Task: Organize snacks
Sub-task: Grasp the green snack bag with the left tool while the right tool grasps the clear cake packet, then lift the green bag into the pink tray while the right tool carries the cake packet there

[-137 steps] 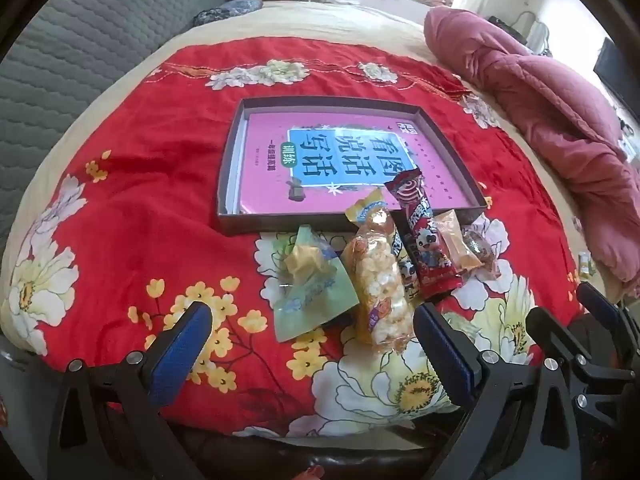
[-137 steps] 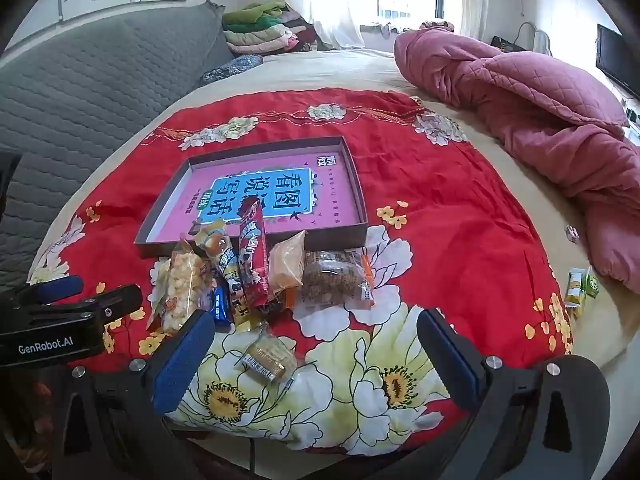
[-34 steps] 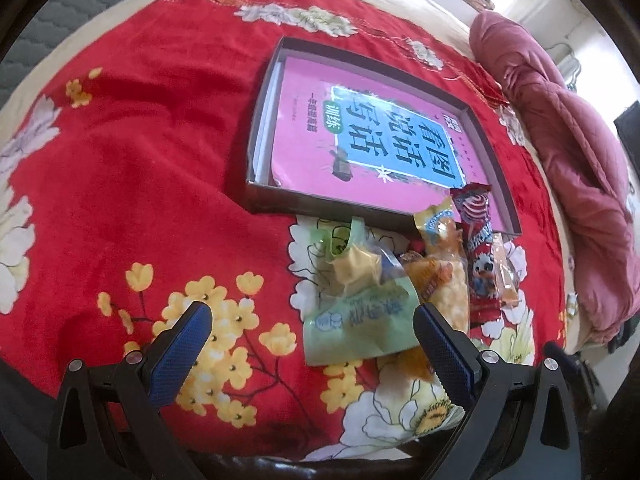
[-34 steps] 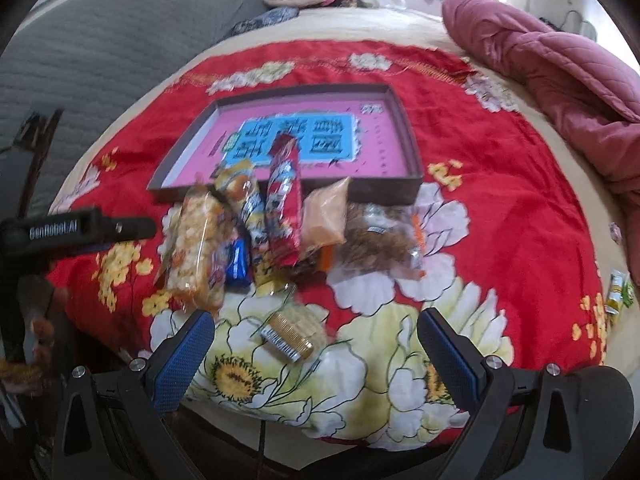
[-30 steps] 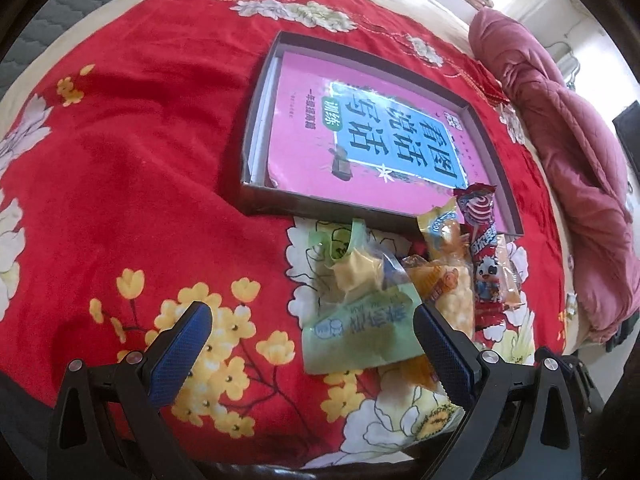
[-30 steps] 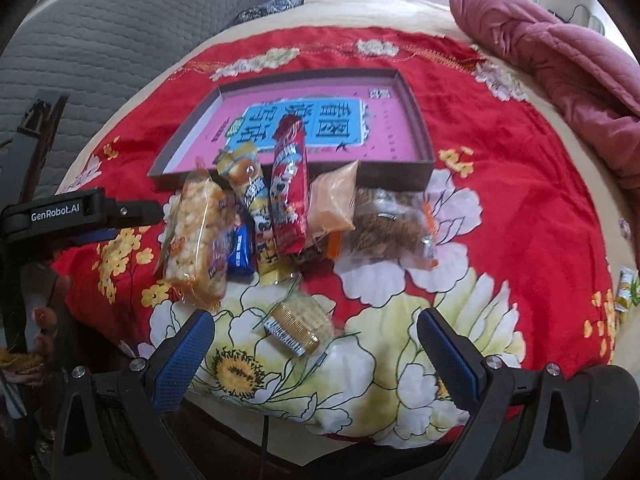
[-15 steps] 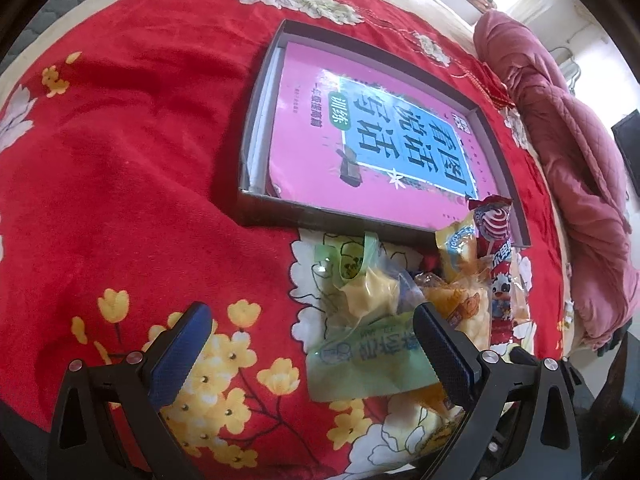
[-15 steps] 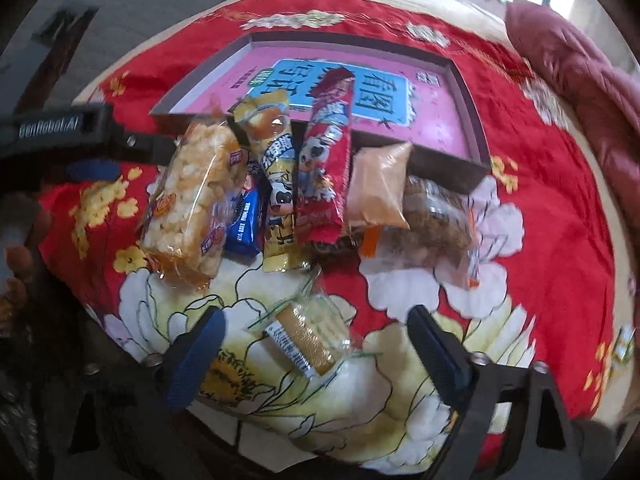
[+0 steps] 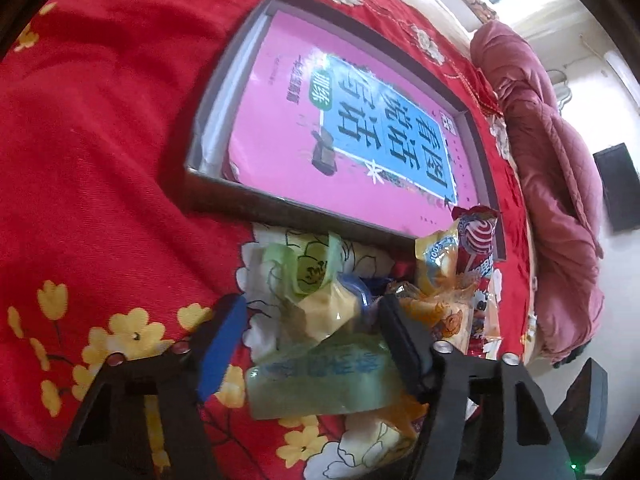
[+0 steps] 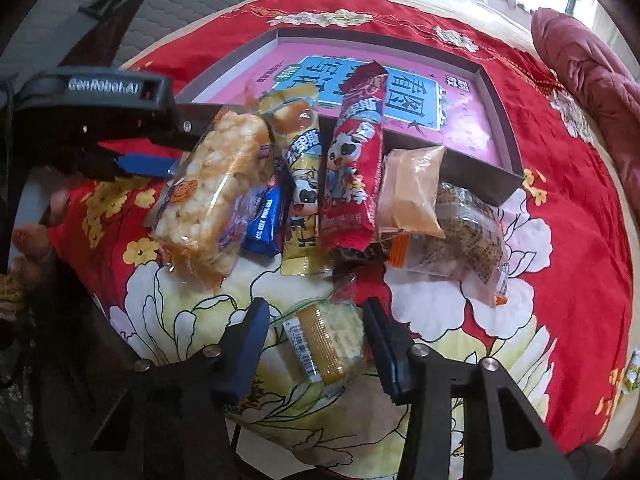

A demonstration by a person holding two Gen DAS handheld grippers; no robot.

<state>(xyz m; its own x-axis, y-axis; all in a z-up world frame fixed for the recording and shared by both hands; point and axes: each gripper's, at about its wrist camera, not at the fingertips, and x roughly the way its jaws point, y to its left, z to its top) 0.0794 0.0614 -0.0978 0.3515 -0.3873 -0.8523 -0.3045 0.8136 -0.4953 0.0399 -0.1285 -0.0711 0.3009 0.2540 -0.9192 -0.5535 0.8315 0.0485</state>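
The snacks lie in a heap on the red flowered bedspread (image 10: 568, 216), just in front of the near wall of a shallow grey box (image 10: 472, 168) that holds a pink book (image 9: 280, 128).

In the left wrist view, at lower centre, a pale green packet (image 9: 320, 376) with a yellow cake inside sits between the fingers of the left gripper (image 9: 312, 312). Its jaws are spread, one on each side of the packet; whether they touch it I cannot tell.

In the right wrist view, at lower centre, a small clear-wrapped yellow biscuit (image 10: 324, 340) lies between the fingers of the right gripper (image 10: 316, 316), whose jaws are also spread and close beside the wrapper.

Above it, in the middle of that frame, are a puffed-rice bar (image 10: 212, 196), a blue packet (image 10: 266, 220), a yellow cow-print packet (image 10: 302, 184), a red cow-print packet (image 10: 354, 160), an orange pouch (image 10: 412, 192) and a brown cake in clear wrap (image 10: 468, 236). The red packet's top leans over the box wall.

A maroon quilt (image 10: 592, 60) is bunched at upper right.
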